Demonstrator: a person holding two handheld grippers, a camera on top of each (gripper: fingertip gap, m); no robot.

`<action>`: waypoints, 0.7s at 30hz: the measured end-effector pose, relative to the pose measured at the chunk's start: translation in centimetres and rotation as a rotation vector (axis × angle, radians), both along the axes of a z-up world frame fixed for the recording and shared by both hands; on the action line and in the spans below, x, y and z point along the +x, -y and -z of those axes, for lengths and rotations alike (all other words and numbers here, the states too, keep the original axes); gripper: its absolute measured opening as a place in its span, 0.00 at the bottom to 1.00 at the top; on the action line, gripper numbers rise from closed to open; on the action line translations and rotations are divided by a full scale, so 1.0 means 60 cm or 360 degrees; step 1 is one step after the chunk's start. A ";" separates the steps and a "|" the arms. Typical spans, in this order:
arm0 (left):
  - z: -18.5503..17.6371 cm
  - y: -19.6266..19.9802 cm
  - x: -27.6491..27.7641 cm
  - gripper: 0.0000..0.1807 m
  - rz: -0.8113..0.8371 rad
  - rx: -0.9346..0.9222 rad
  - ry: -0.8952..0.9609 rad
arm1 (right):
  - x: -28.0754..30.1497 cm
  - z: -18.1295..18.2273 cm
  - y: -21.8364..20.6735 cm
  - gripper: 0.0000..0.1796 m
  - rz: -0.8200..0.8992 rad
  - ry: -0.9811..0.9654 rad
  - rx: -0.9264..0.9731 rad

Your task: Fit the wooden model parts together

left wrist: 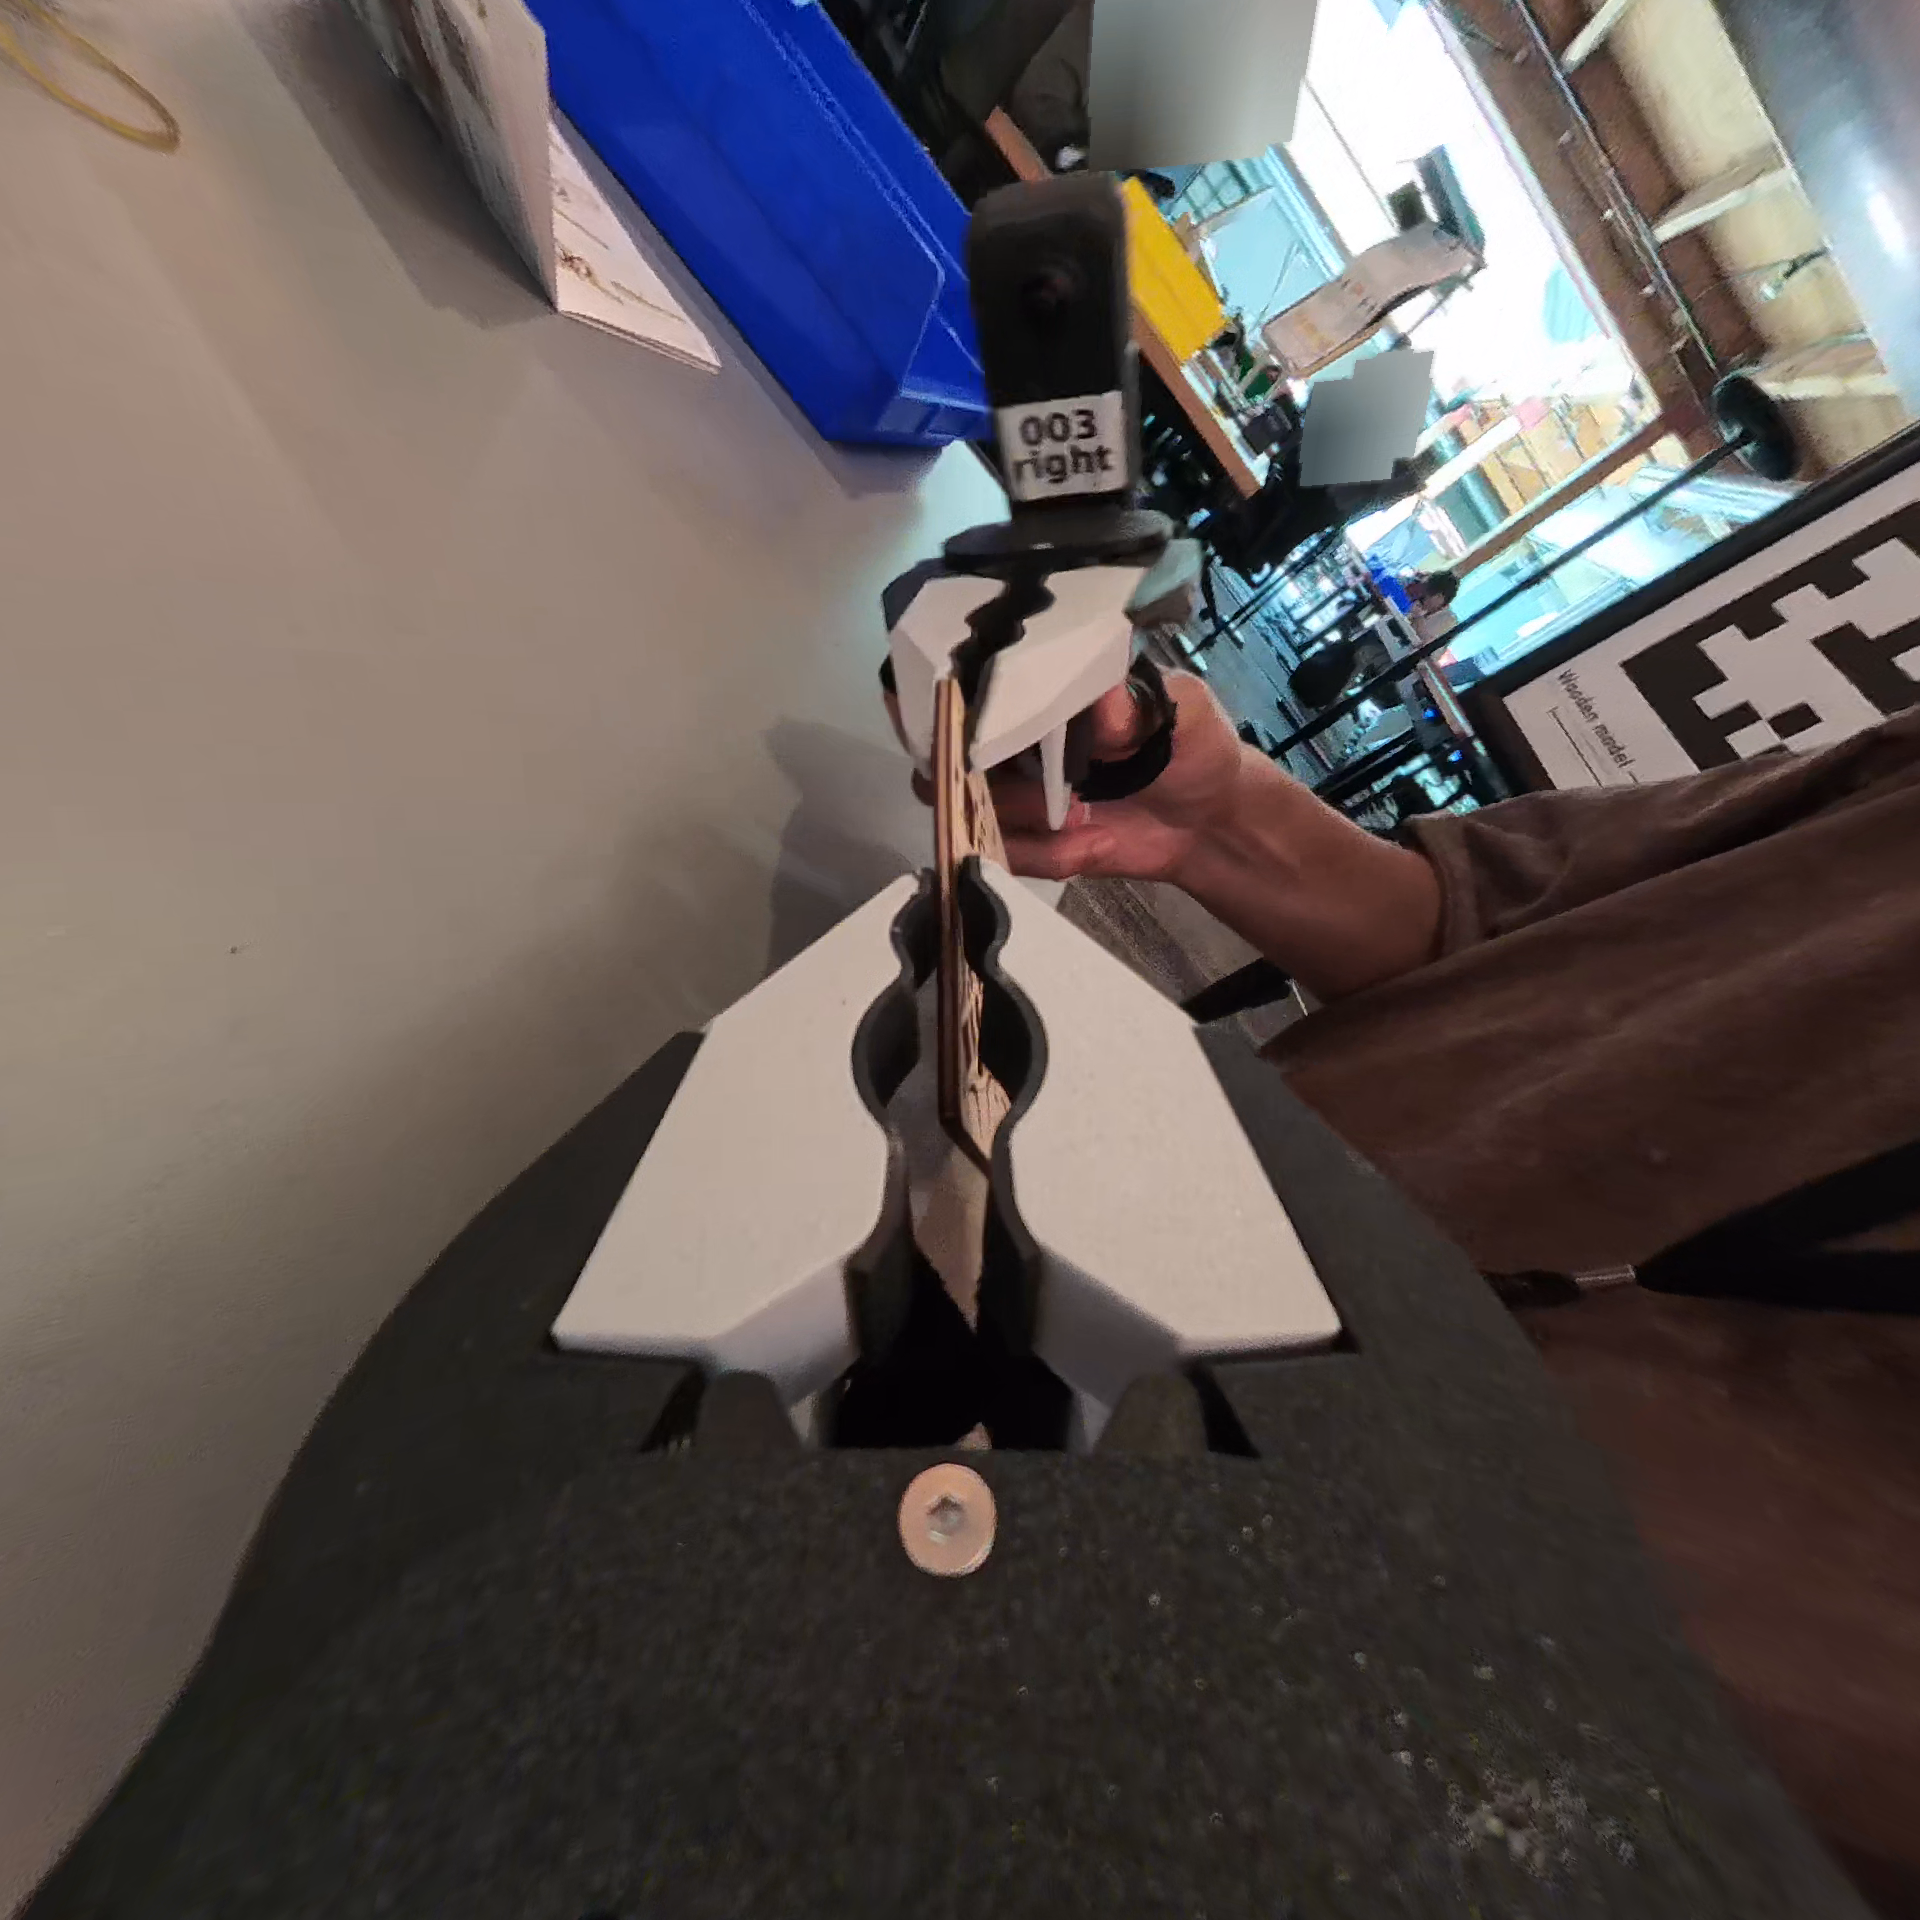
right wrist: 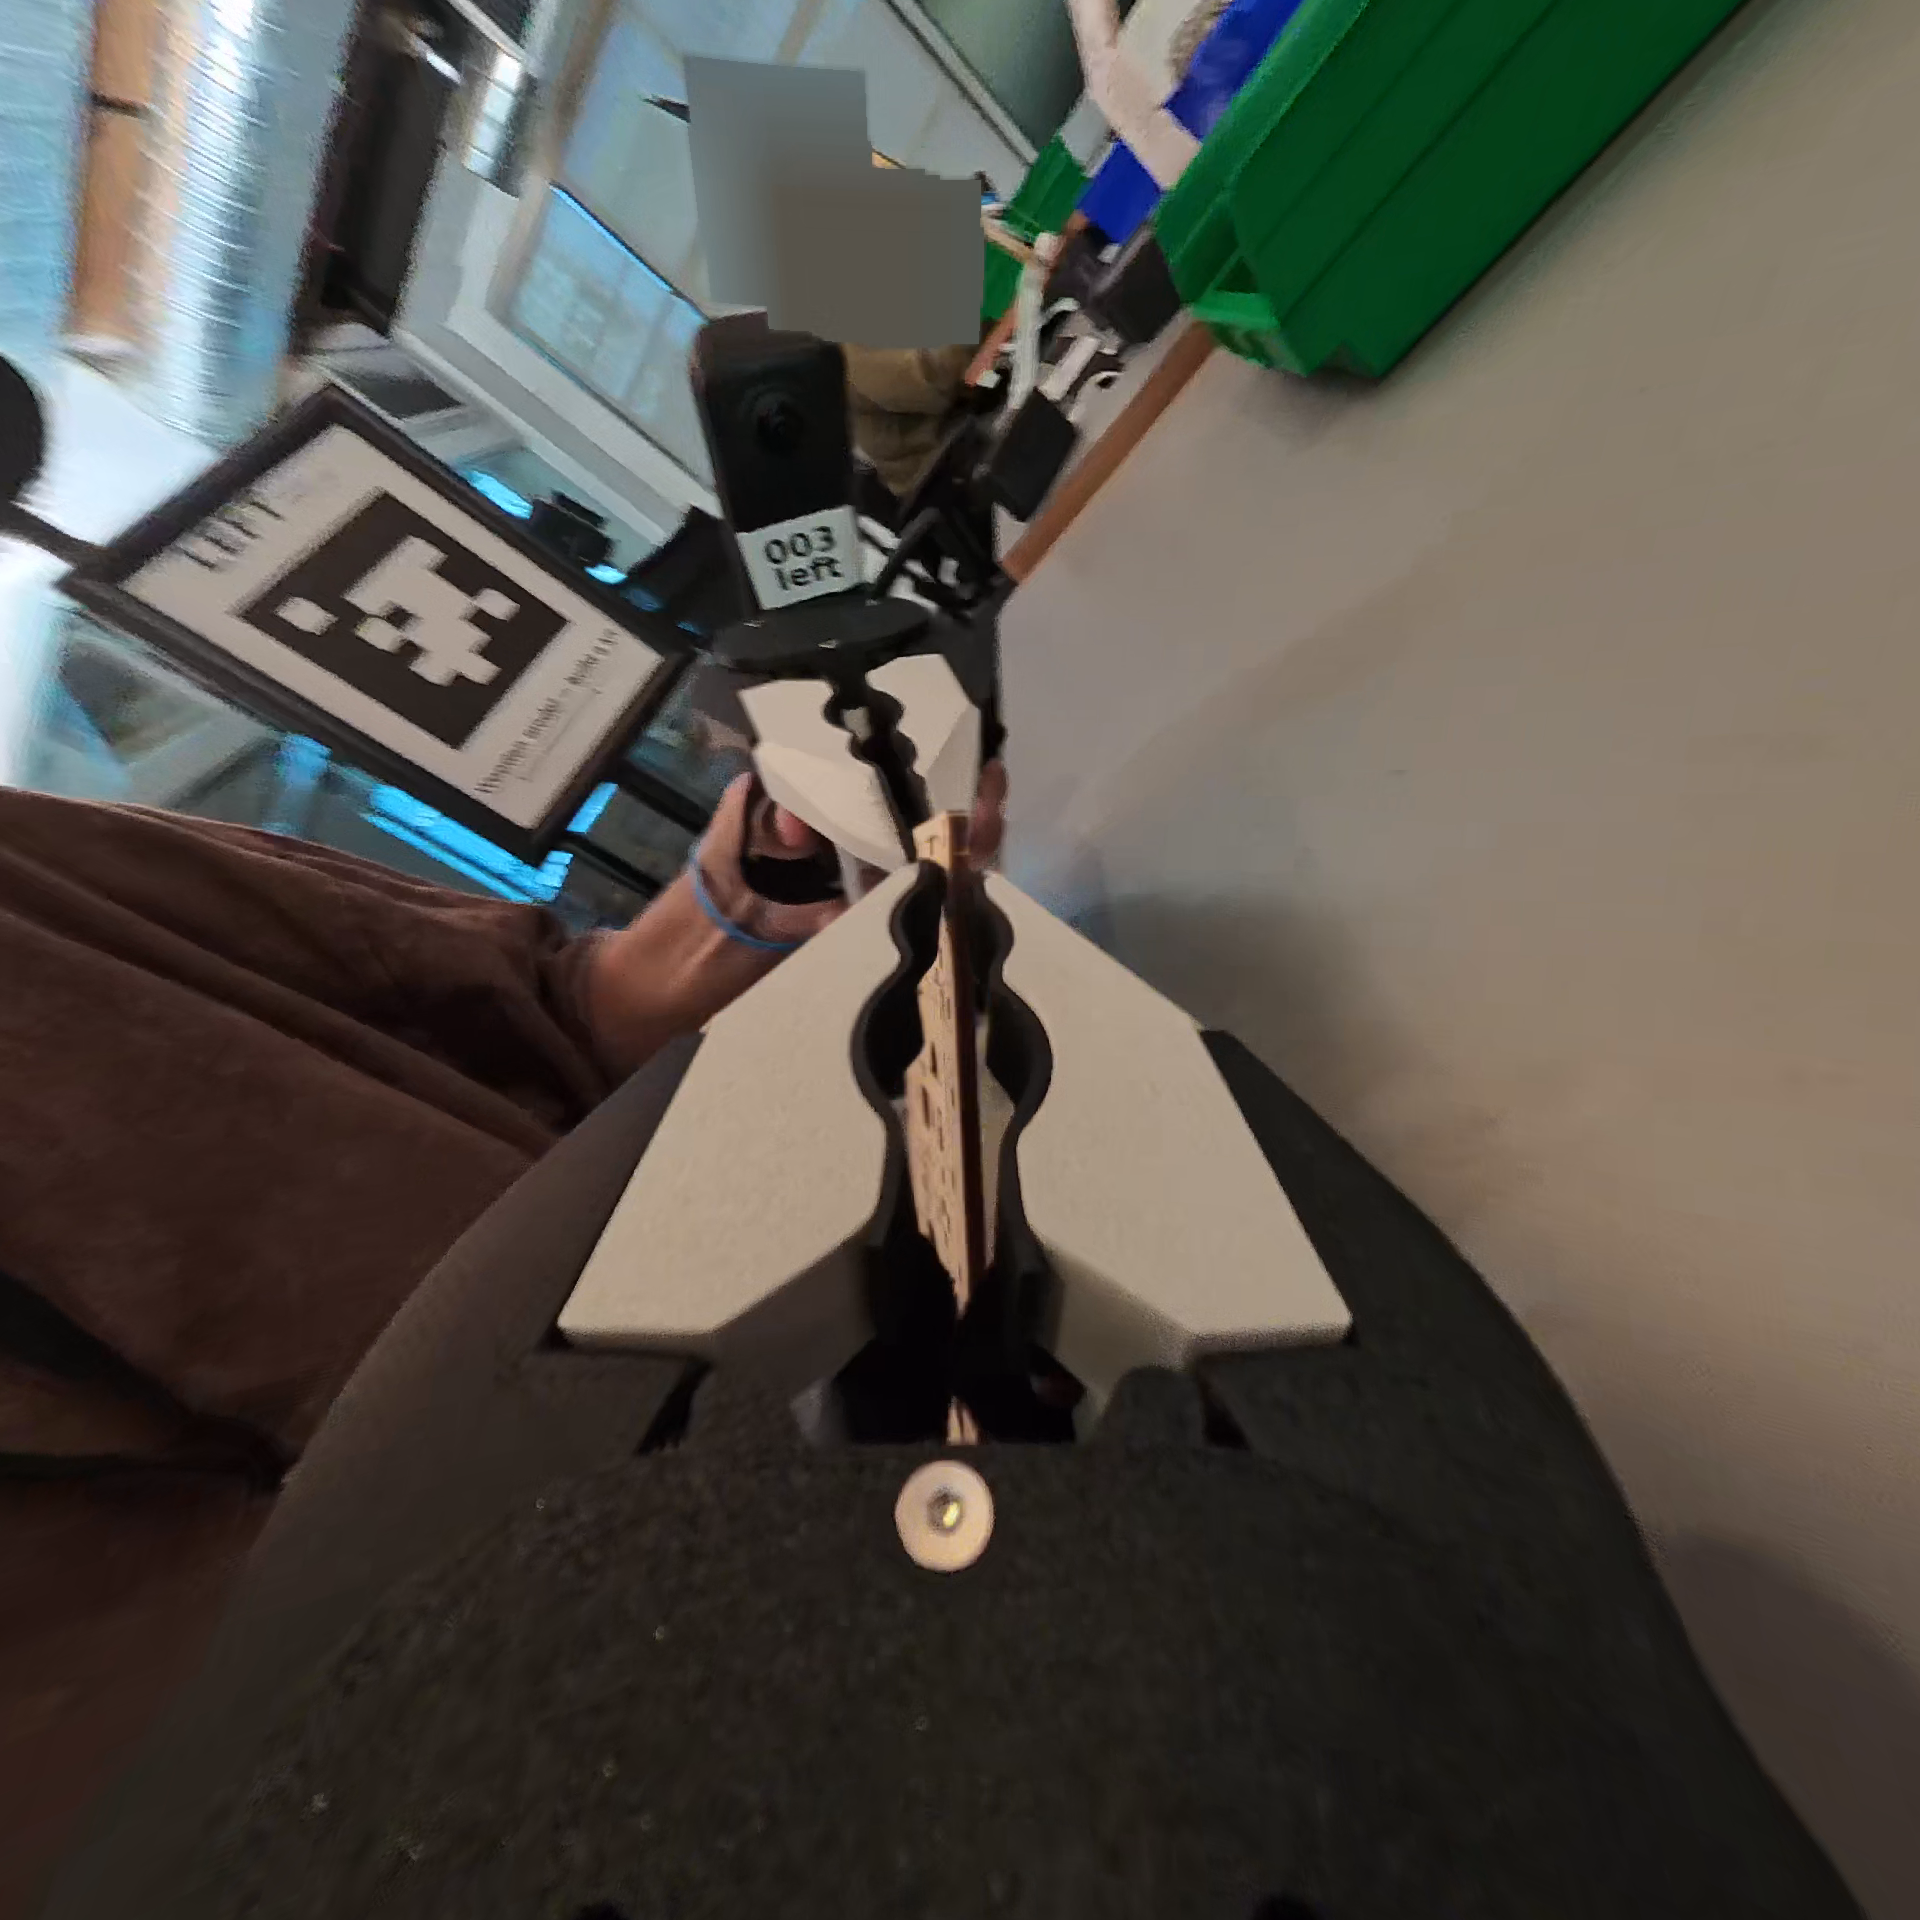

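Observation:
A thin laser-cut wooden sheet point(left wrist: 948, 821) is seen edge-on, held in the air above the grey table point(left wrist: 312, 727). My left gripper point(left wrist: 951, 899) is shut on its near end, with the sheet running back between the white fingers point(left wrist: 790, 1091). My right gripper point(left wrist: 940, 774) faces it from the far side and is shut on the other end. In the right wrist view the same sheet point(right wrist: 940, 1091) sits between my right gripper's point(right wrist: 951, 883) closed fingers, and the left gripper point(right wrist: 920, 831) grips it opposite. I cannot tell whether this is one part or two joined parts.
A blue bin point(left wrist: 748, 208) and a paper booklet point(left wrist: 582, 208) stand at the table's far side, with a yellow loop point(left wrist: 94, 94) nearby. Green bins point(right wrist: 1403, 177) line another edge. A framed black-and-white marker sign point(right wrist: 395, 623) stands beside the person's brown sleeve point(left wrist: 1610, 1039). Only a small space, under 4 cm, lies between the two pairs of fingers.

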State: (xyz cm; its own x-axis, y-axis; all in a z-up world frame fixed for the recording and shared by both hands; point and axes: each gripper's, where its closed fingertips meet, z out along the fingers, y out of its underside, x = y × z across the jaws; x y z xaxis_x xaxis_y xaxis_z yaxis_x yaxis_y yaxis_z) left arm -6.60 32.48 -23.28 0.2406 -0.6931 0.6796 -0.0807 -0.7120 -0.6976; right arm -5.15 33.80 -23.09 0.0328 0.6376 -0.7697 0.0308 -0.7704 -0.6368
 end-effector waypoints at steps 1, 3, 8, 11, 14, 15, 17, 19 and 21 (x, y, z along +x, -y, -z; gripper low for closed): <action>0.005 -0.003 -0.002 0.01 -0.0021 -0.0028 -0.0012 | -0.002 0.008 -0.003 0.03 0.0038 0.0093 0.0076; 0.012 -0.005 -0.004 0.01 -0.0037 -0.0046 -0.0025 | -0.005 0.015 -0.007 0.04 0.0089 0.0226 0.0212; -0.001 -0.003 -0.005 0.00 -0.0011 -0.0024 0.0043 | -0.005 -0.002 -0.004 0.04 0.0082 0.0097 0.0174; -0.009 0.000 -0.003 0.01 0.0033 0.0012 0.0069 | -0.005 -0.016 0.002 0.05 -0.0042 -0.0114 -0.0019; -0.003 0.006 0.002 0.01 0.0069 0.0000 0.0054 | -0.016 -0.005 0.018 0.08 -0.0160 -0.0115 -0.0073; -0.002 0.007 0.004 0.01 0.0075 -0.0006 0.0050 | -0.020 0.002 0.022 0.08 -0.0178 -0.0083 -0.0066; 0.001 0.010 0.007 0.01 0.0089 -0.0003 0.0035 | -0.022 0.000 0.019 0.02 -0.0137 -0.0094 -0.0041; 0.003 0.010 0.008 0.01 0.0086 0.0001 0.0022 | -0.022 0.004 0.021 0.02 -0.0152 -0.0056 -0.0028; 0.007 0.011 0.009 0.01 0.0079 -0.0003 0.0001 | -0.021 0.009 0.021 0.02 -0.0150 0.0005 0.0003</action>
